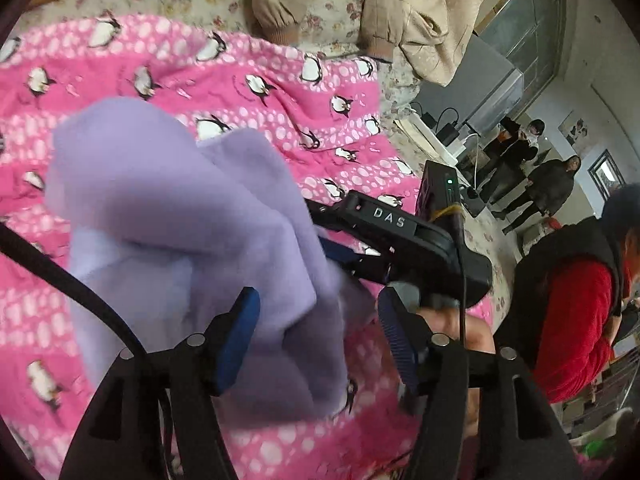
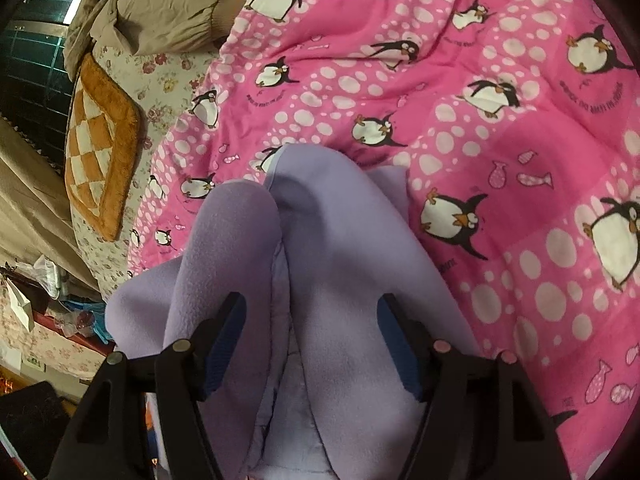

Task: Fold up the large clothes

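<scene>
Your lilac fleece garment [image 2: 332,248] sits bunched on the pink penguin quilt [image 2: 500,128], at twelve o'clock from both claws. Left gripper [image 1: 316,340] and right gripper [image 2: 312,344] gape around it, gripping nothing; flattening and folding remain.

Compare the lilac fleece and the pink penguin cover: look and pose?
The lilac fleece is plain; the pink penguin cover is printed with penguins, dots and fish. The lilac fleece is bunched in thick folds; the pink penguin cover is spread out, only rippled. The fleece lies on the cover. Both are soft fabric.
</scene>
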`<state>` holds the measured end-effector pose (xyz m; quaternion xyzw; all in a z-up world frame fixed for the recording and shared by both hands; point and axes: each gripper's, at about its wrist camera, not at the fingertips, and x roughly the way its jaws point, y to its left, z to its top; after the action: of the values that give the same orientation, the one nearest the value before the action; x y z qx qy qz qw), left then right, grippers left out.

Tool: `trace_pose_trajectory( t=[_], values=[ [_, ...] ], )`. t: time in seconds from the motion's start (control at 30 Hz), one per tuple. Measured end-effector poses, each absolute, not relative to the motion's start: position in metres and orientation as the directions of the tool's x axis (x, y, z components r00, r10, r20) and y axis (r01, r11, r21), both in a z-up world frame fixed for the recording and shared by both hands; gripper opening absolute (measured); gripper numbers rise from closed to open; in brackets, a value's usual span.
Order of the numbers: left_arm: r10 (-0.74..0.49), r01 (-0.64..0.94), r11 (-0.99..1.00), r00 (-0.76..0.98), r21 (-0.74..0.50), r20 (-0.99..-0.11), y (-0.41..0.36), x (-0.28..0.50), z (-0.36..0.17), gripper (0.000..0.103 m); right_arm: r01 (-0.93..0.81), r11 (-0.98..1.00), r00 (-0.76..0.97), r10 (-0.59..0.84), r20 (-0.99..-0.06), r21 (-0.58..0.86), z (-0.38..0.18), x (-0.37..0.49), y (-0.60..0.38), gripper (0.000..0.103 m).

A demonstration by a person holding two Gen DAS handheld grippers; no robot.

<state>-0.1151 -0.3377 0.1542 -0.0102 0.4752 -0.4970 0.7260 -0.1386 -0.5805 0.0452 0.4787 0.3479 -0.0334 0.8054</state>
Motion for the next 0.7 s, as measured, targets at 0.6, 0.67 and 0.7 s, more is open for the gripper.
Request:
trace_pose_trajectory(
  t=[0.6,0.67,0.7],
  values=[
    [-0.643,0.601,0.671,0.18,-0.435,-0.744,-0.277,-0.104,0.091,0.031,0.152,0.63,0.75,0.429,-0.504,0.762,0.098,-0.16,-0.523,0.091],
    [-0.644,0.598,0.671,0.178,-0.438,-0.744,-0.28,-0.103,0.086,0.031,0.122,0.664,0.729,0.445,-0.521,0.738,0.1,-0.156,-0.51,0.091],
    [-0.646,0.597,0.672,0.182,-0.439,-0.741,-0.28,-0.103,0.086,0.031,0.119,0.676,0.721,0.445,-0.531,0.727,0.099,-0.153,-0.505,0.091]
  ],
)
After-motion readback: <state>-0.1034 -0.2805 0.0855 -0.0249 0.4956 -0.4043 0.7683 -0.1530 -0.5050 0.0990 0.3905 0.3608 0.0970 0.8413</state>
